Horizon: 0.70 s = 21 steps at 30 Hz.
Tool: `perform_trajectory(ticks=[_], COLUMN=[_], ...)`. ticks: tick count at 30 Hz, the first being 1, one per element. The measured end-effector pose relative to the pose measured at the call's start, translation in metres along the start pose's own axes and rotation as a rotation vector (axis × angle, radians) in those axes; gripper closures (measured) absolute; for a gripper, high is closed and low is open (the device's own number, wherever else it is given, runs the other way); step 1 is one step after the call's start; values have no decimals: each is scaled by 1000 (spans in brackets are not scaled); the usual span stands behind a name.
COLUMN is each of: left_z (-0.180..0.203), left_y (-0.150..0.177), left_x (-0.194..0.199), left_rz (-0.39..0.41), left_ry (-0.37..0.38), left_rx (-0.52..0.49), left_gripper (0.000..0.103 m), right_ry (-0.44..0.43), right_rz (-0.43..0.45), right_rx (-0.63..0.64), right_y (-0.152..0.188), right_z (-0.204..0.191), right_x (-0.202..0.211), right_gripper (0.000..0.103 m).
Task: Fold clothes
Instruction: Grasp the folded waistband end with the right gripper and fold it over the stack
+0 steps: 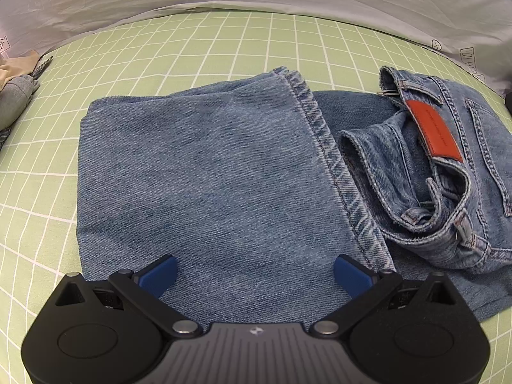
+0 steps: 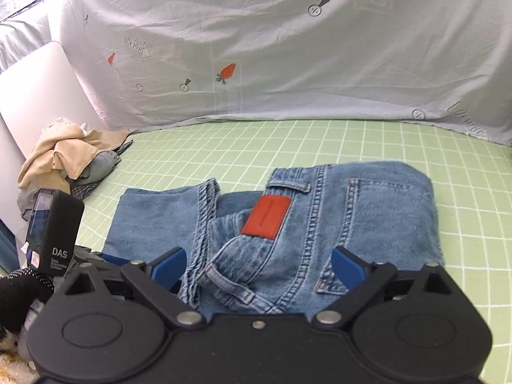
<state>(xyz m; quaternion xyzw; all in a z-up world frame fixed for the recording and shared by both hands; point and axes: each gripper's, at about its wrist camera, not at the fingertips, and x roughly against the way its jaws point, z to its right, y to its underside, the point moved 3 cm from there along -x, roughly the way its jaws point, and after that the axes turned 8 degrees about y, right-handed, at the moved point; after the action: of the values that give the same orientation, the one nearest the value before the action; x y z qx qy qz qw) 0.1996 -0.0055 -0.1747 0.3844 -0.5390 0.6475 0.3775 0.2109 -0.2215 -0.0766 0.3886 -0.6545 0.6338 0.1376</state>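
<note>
A pair of blue jeans (image 1: 208, 172) lies folded on the green checked sheet (image 1: 192, 51). The leg part is folded over toward the waistband, its hem (image 1: 332, 160) running across the middle. An orange leather patch (image 1: 435, 129) marks the waistband at the right. My left gripper (image 1: 254, 275) is open and empty, just above the folded leg. In the right wrist view the jeans (image 2: 377, 211) and the patch (image 2: 267, 217) lie ahead. My right gripper (image 2: 259, 267) is open and empty over the waistband.
A pile of beige and grey clothes (image 2: 67, 160) lies at the far left of the bed, also in the left wrist view (image 1: 16, 89). A pale printed sheet (image 2: 288, 48) hangs behind. The left gripper's black body (image 2: 54, 233) shows at the left.
</note>
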Motion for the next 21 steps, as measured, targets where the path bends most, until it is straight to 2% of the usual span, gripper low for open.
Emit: perform_trajectory(ticks=[3, 6, 10, 13, 17, 20, 21], left_z=[1, 1, 2, -1, -1, -1, -1], left_y=[-1, -3, -2, 3, 3, 3, 3], left_x=[-2, -3, -3, 4, 3, 4, 4], left_rz=[0, -1, -3, -7, -10, -11, -12], left_ry=[0, 0, 0, 0, -1, -1, -1], left_rx=[0, 0, 0, 1, 3, 3, 3], left_gripper=[0, 0, 0, 0, 0, 0, 0], right_ry=[71, 146, 239, 225, 122, 129, 126], right_rz=[19, -10, -78, -135, -178, -157, -154], right_rx=[-104, -256, -334, -357, -393, -367, -379], right_y=[-8, -6, 7, 18, 28, 28, 28], right_z=[28, 71, 116, 132, 130, 119, 118], right_x=[-5, -23, -45, -57, -70, -74, -73], right_gripper=[3, 3, 3, 3, 4, 4, 8])
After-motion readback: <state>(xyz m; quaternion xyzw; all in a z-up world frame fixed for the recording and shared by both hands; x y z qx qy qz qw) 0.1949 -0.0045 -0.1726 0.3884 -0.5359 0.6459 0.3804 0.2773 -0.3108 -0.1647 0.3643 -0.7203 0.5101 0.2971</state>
